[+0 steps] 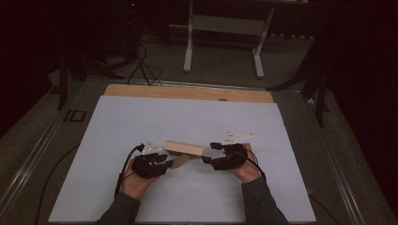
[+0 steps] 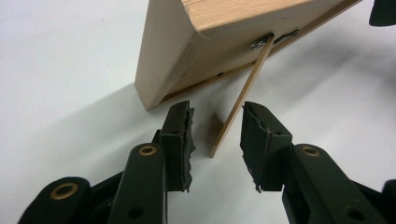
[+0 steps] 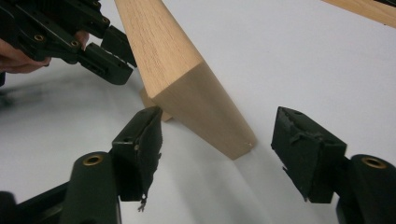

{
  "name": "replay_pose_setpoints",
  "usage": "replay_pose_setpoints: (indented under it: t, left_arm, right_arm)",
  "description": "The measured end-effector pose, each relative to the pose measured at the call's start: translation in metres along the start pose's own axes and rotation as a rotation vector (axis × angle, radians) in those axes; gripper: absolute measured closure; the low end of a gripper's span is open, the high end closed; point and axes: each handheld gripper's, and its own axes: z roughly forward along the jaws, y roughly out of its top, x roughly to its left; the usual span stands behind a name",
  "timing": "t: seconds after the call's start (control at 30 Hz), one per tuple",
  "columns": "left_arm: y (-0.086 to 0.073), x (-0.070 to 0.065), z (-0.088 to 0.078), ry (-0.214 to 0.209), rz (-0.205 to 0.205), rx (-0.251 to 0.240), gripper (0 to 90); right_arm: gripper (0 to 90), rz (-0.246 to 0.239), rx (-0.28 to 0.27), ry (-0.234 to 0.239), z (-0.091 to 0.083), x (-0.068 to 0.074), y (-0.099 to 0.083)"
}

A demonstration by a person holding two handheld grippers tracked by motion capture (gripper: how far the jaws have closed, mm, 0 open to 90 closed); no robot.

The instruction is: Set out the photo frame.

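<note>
Between the jaws of the left gripper [image 2: 215, 140], which stand about half open and press on nothing, hangs the free end of a thin prop leg [image 2: 243, 95], hinged to the back of a wooden picture frame [image 2: 224, 28]. The jaws of the right gripper [image 3: 224, 154] are spread wide about the frame's [image 3: 187, 88] other end; one pad sits just beside the wood, the other well apart, so nothing is held. The frame [image 1: 184, 149] stands tilted on the white sheet [image 1: 187, 117] covering the desk [image 1: 187, 92], near its front edge, between the person's two hands. Risks, as a judgement: closing on the leg off-centre could twist it at its small metal hinge [image 2: 261, 43]; with the right side ungripped, any push may tip the frame flat or slide it across the smooth sheet.
</note>
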Motion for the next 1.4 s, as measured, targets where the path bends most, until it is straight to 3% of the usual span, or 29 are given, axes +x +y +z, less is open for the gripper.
replay_pose_setpoints:
  t: [0.77,1.17,1.4]
  left_arm:
    - [0.002,-0.001,-0.004,0.033,0.017,-0.028,63.6]
    - [0.003,-0.005,-0.004,0.054,0.036,-0.048,68.2]
    - [0.004,-0.007,-0.003,0.07,0.044,-0.054,71.9]
  right_arm:
    - [37.2,-0.016,0.017,-0.008,-0.003,-0.008,-0.005]
    - [51.5,0.039,-0.012,-0.104,0.003,-0.01,-0.005]
    - [60.6,0.063,-0.02,-0.189,0.01,-0.008,-0.003]
